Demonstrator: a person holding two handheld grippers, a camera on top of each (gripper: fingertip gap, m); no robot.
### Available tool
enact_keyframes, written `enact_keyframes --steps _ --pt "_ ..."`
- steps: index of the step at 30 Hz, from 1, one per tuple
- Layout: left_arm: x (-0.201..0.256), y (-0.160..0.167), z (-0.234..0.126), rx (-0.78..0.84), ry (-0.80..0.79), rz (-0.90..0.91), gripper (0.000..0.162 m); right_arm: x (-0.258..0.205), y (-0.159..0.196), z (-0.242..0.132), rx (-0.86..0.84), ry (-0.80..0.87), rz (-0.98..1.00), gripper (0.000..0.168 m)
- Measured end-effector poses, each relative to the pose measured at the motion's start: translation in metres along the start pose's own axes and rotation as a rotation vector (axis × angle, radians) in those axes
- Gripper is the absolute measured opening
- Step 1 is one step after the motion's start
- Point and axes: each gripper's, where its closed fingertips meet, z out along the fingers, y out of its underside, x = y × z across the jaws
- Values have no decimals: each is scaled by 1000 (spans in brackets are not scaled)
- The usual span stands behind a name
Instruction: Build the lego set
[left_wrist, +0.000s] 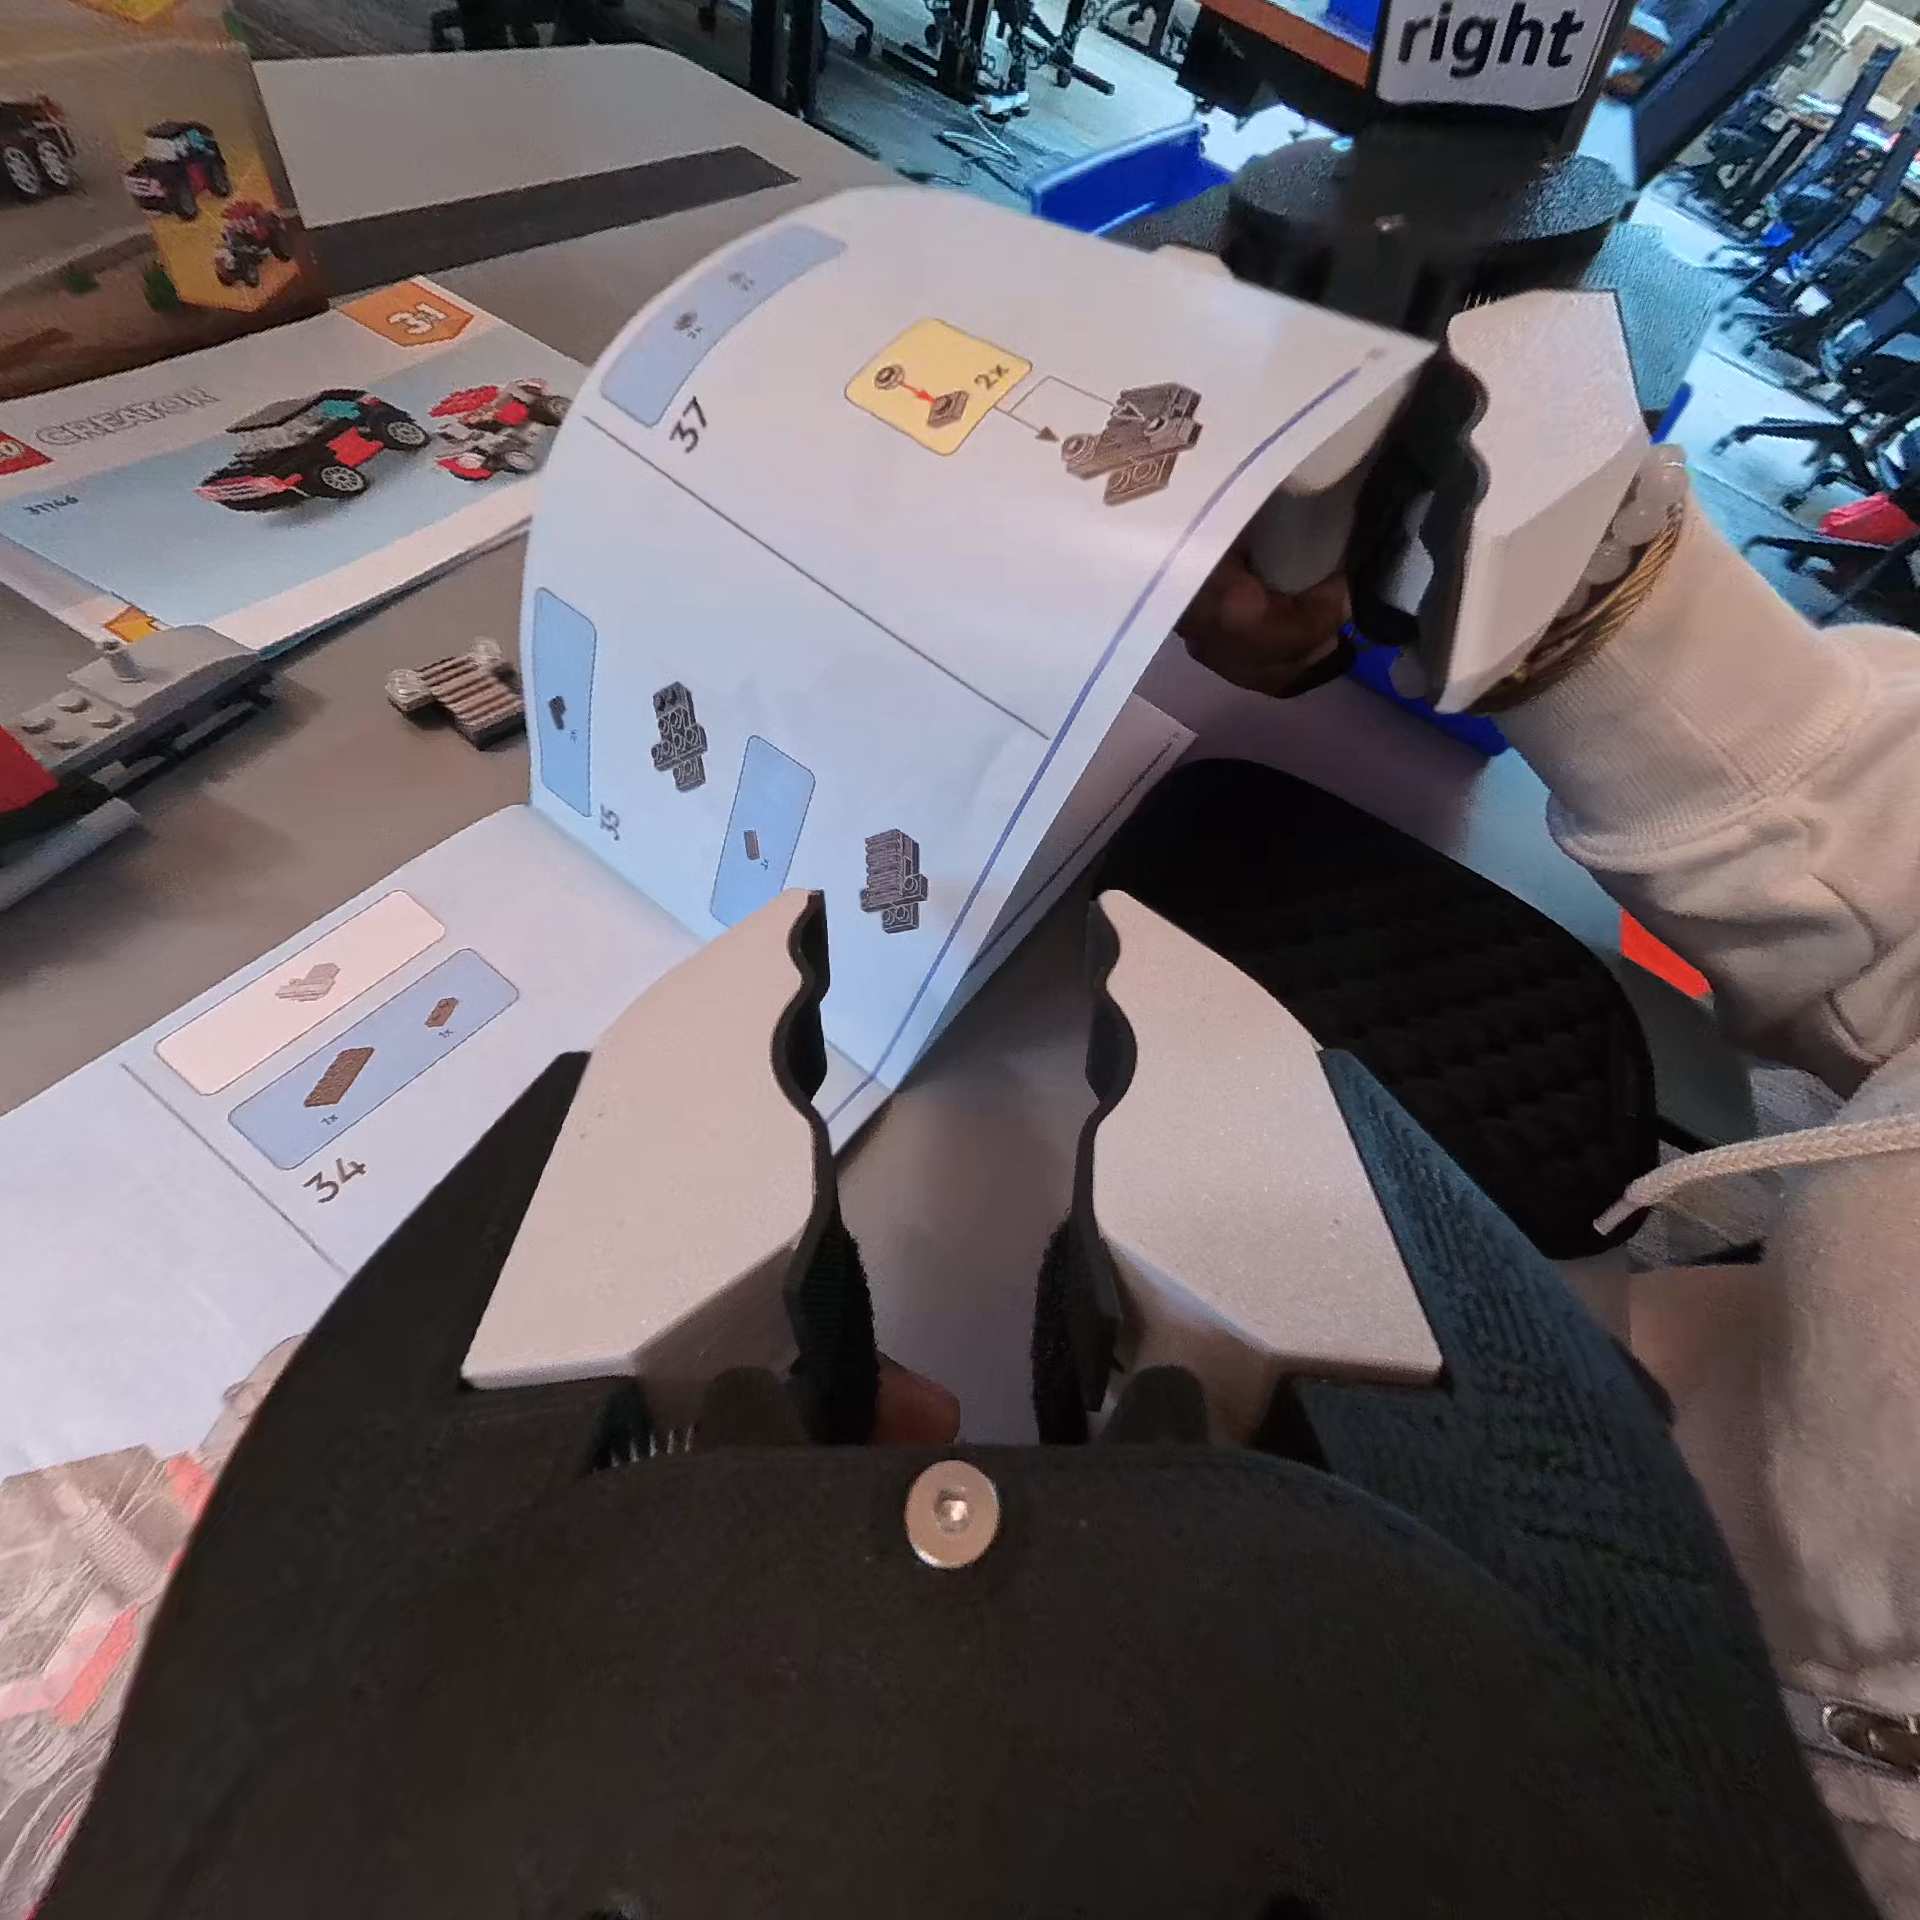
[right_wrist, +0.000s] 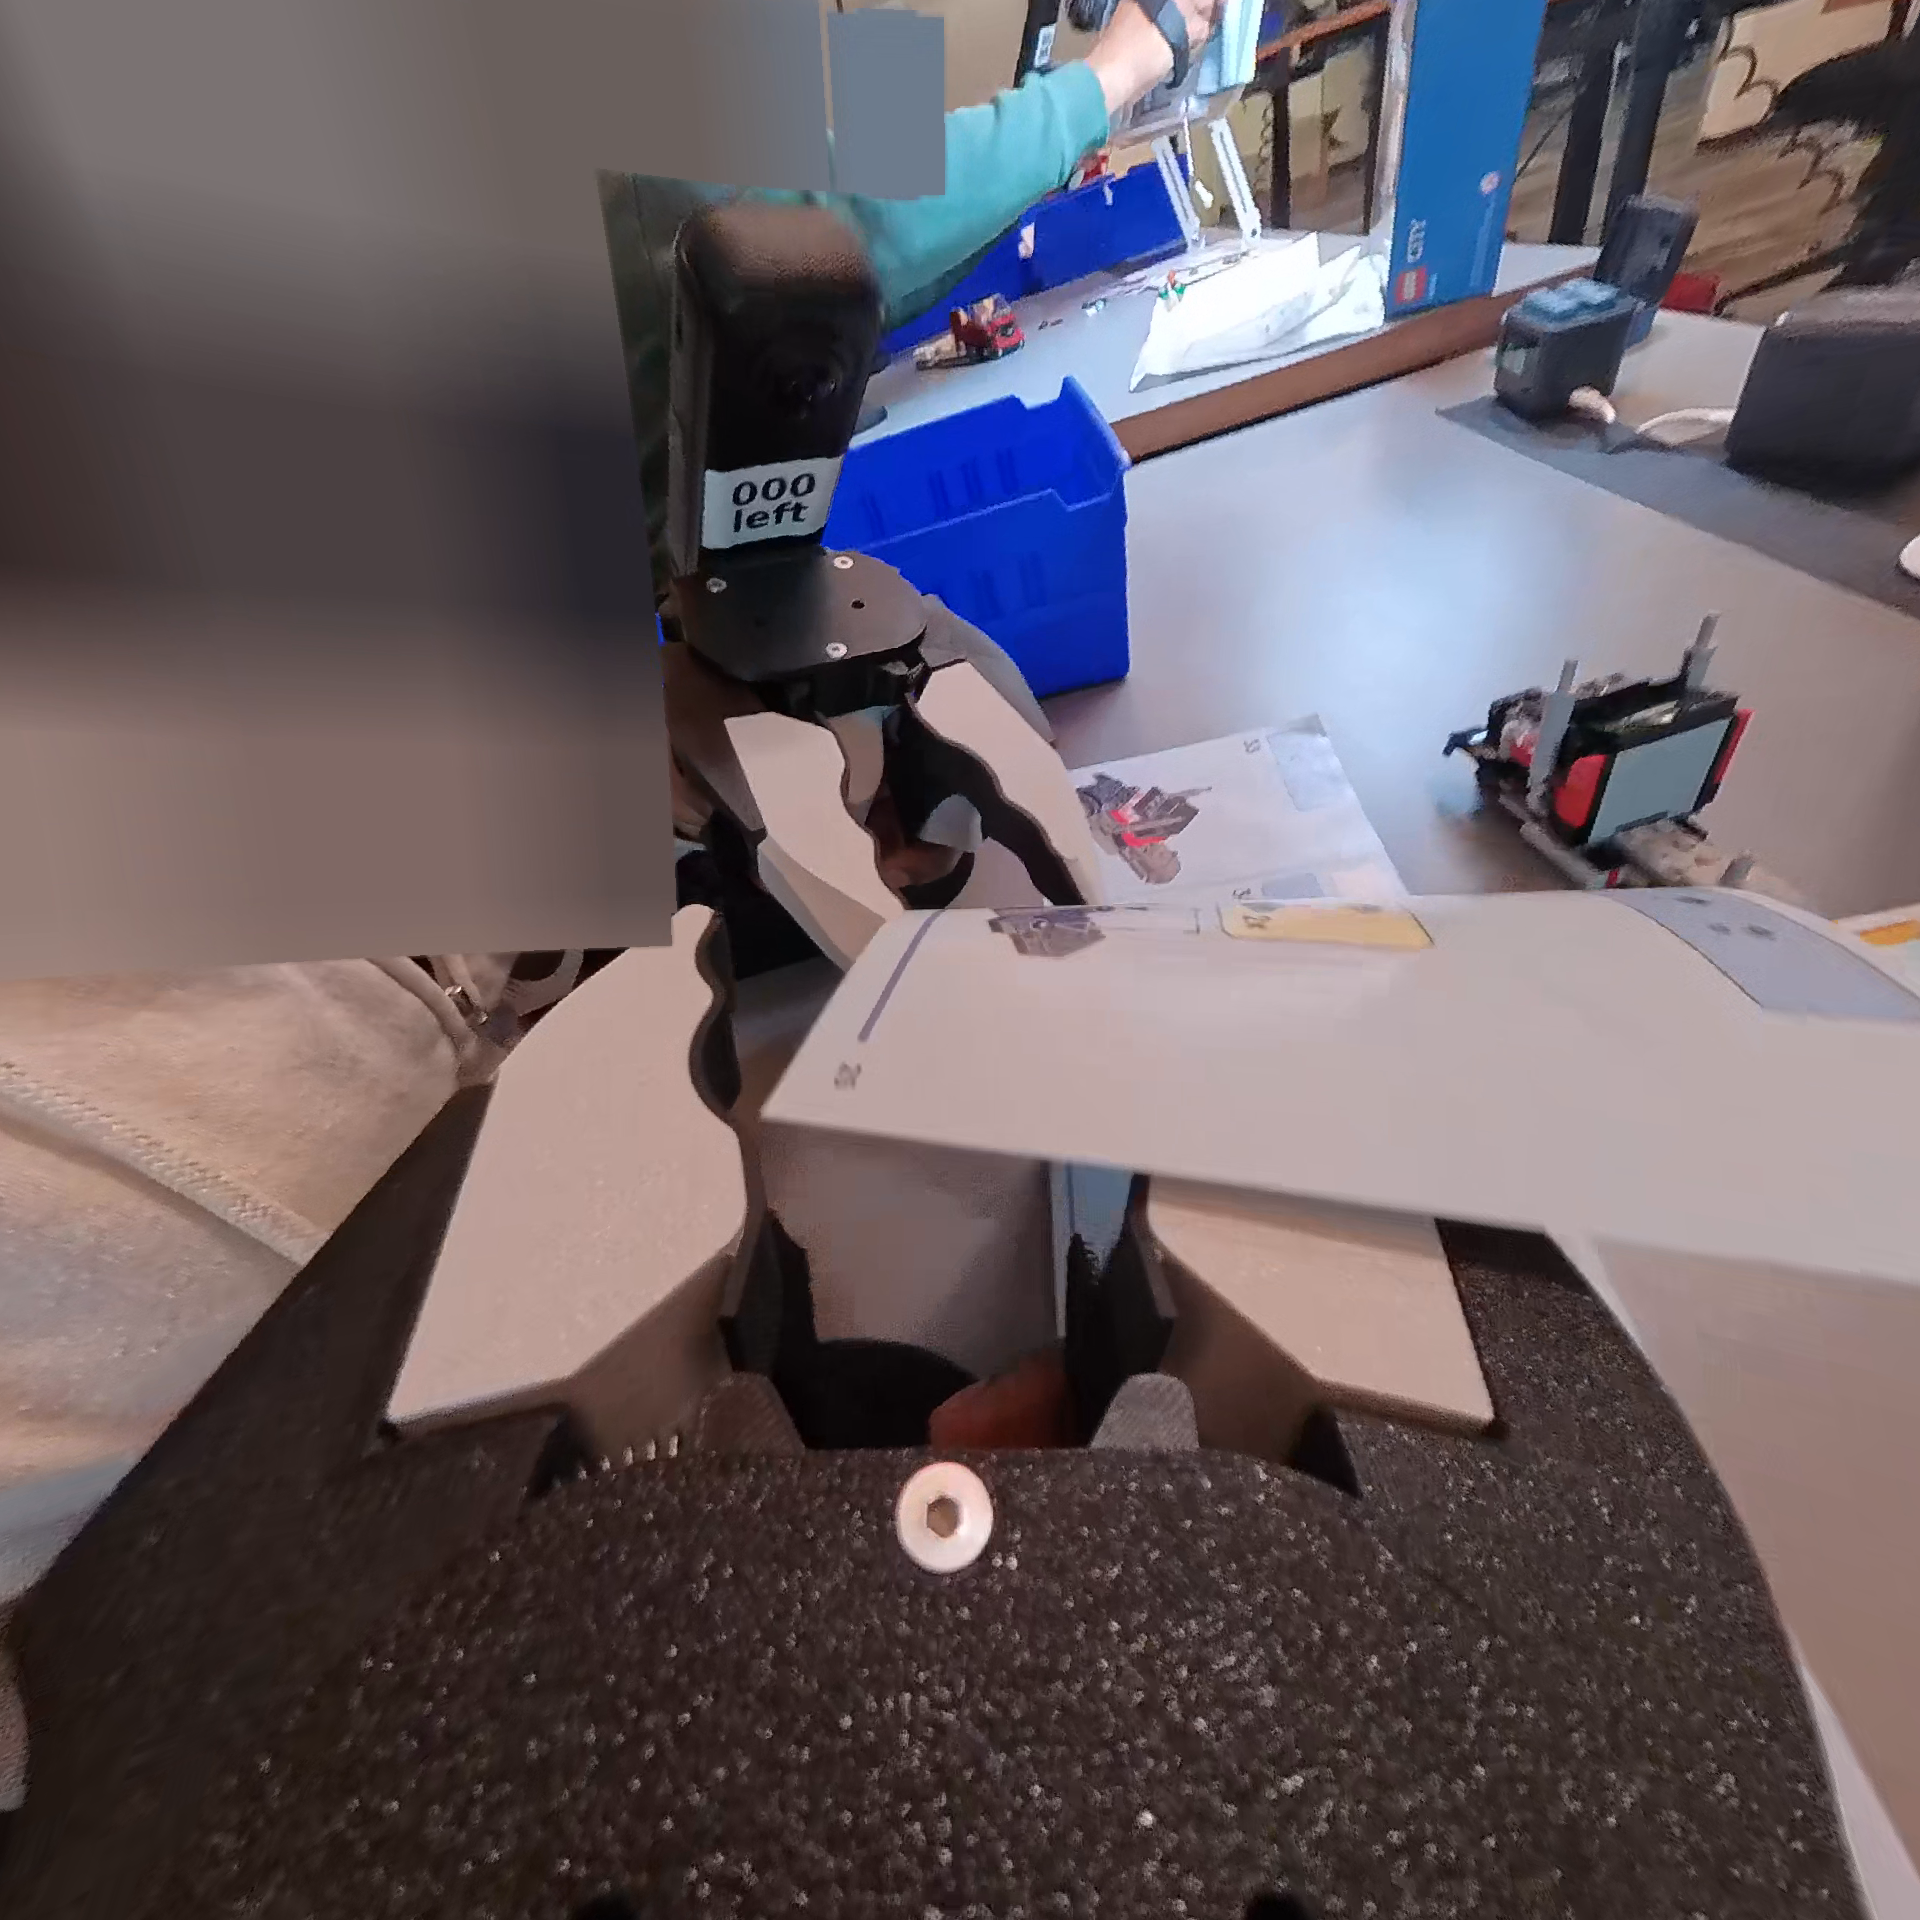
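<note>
The instruction booklet (left_wrist: 312, 1049) lies open on the grey table. One page (left_wrist: 883, 540) is lifted and curled up; it also shows in the right wrist view (right_wrist: 1299, 1049). My right gripper (left_wrist: 1392, 603) is at that page's free edge. Its jaws stand apart and the page drapes over one finger (right_wrist: 1320, 1309), hiding its tip. My left gripper (left_wrist: 956, 935) is open and empty, just above the booklet's near edge; it also shows in the right wrist view (right_wrist: 966, 862). A small grey brick assembly (left_wrist: 462, 691) lies beyond the booklet. The partly built grey, red and black vehicle (right_wrist: 1600, 769) stands on the table.
The set's box (left_wrist: 135, 156) and a second booklet (left_wrist: 260, 488) lie at the far left. A blue bin (right_wrist: 997, 530) stands behind the left gripper. A black chair seat (left_wrist: 1403, 987) is below the table's edge. Another person's arm (right_wrist: 997, 145) works at a far table. Tip to tip, the grippers are about 6 centimeters apart.
</note>
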Motion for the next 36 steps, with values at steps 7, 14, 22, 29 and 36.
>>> enact_keyframes --steps 7,14,22,29,36 --pt "-25 -16 -43 104 -214 38 42 24 -17 40 27 -31 -94 74" --pt "-66 -2 -97 102 -448 -108 42 23 19 100 -166 -183 -54 85" --pt "-95 10 -137 135 -690 -74 43 96 24 60 -221 360 -40 45" --pt "-98 18 -150 120 -742 -63 43 93 87 64 -550 464 -88 35" --pt "-84 63 -115 -135 -522 -161 59 75 94 65 -571 240 -189 40"
